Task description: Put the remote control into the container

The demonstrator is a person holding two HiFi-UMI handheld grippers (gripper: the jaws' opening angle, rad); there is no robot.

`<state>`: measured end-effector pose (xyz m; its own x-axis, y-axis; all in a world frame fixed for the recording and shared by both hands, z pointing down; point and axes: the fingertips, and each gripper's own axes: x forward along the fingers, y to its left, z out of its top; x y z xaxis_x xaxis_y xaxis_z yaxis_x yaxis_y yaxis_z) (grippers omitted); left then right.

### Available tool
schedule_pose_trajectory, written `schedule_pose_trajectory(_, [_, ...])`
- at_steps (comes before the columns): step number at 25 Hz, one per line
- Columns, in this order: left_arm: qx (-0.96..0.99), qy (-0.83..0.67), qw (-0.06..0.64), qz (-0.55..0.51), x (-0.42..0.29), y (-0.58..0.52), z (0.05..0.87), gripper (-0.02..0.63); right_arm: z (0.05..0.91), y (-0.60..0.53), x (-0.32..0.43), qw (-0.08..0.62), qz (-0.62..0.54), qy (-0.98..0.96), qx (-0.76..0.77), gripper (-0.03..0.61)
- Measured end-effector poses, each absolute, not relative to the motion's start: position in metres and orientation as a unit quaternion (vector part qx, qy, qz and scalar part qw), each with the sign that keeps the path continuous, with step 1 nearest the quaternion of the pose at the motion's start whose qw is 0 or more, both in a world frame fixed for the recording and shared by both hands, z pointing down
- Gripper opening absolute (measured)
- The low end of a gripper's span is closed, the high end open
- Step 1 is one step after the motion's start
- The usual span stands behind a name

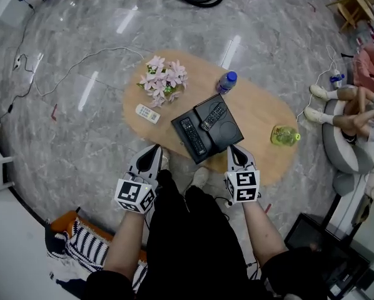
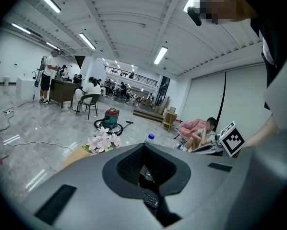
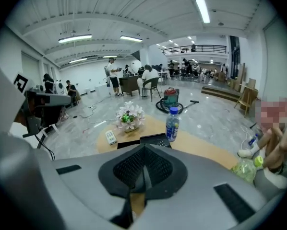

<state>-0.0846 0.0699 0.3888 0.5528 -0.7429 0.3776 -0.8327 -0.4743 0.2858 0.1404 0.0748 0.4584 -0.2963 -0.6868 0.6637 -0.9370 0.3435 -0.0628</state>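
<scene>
Both tongs were shut and empty. The left gripper [image 1: 154, 151] hung at the near-left corner of the container [image 1: 231, 130] and the right gripper [image 1: 235, 150] at its near-right corner, each short of touching it. In each gripper's own view the pads met with nothing caught between them.

The black container sat on the oval wooden table [image 1: 262, 108]. It already held 2 black remotes: a long one [image 1: 193, 135] along its left side and a shorter one [image 1: 213, 116] towards its far edge. A white remote [image 1: 147, 113] lay flat on the tabletop, well to the left of the container, so by my reading it was the piece left to move.

Several things could go wrong from here. The white remote lay just beside the pink flowers [image 1: 163, 79], which stood beyond and left of the container, so a wide or hasty reach could snag petals or tip the arrangement. The remote was slim and flat on a smooth top. Jaws that came down unopened, or pinched off-centre, would probably push it away rather than lift it. With 2 remotes already inside, a third dropped carelessly might land on top of them, or rest on the rim and slide back out. The upright water bottle [image 1: 226, 82] just beyond the container could be knocked over by a sweeping arm.
</scene>
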Motion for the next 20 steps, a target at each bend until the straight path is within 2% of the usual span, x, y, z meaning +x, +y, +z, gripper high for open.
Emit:
schedule_pose_trajectory(16, [0.818, -0.508, 0.248, 0.111, -0.234, 0.054, 0.411, 0.006, 0.494, 0.024, -0.079, 0.4, 0.115, -0.846, 0.333, 0.012])
schedule_pose_trajectory(17, [0.818, -0.507, 0.248, 0.114, -0.244, 0.05, 0.413, 0.006, 0.499, 0.019, -0.092, 0.403, 0.116, -0.847, 0.326, 0.017])
schedule_pose_trajectory(20, [0.82, -0.498, 0.252, 0.127, -0.268, 0.04, 0.422, 0.006, 0.521, 0.007, -0.127, 0.416, 0.131, -0.847, 0.303, 0.107])
